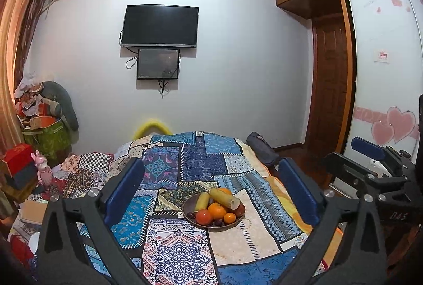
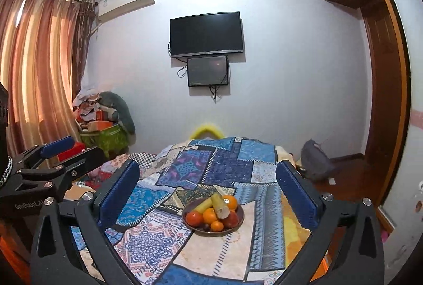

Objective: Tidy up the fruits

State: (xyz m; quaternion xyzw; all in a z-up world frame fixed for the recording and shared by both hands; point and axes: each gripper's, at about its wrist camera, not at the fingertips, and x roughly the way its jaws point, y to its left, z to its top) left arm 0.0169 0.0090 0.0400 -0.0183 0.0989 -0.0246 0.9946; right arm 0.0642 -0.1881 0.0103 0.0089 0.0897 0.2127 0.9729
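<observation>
A brown bowl (image 1: 197, 223) of fruit sits on a patchwork-covered bed (image 1: 185, 158). It holds oranges (image 1: 217, 210), a tomato (image 1: 204, 216), a yellow cob-like piece (image 1: 224, 198), a yellow-green fruit (image 1: 202, 201) and small dark fruits. My left gripper (image 1: 211, 192) is open and empty, held above and short of the bowl. In the right wrist view the bowl (image 2: 239, 224) lies ahead between the fingers. My right gripper (image 2: 208, 192) is open and empty. The right gripper also shows in the left wrist view (image 1: 370, 160), to the right of the left one.
The bed cloth (image 2: 216, 160) reaches towards a white wall with a television (image 1: 160, 26). Boxes and a pink toy (image 1: 43, 171) crowd the left side. A grey bag (image 2: 314, 160) lies on the wooden floor right of the bed. A wardrobe (image 1: 383, 73) stands at right.
</observation>
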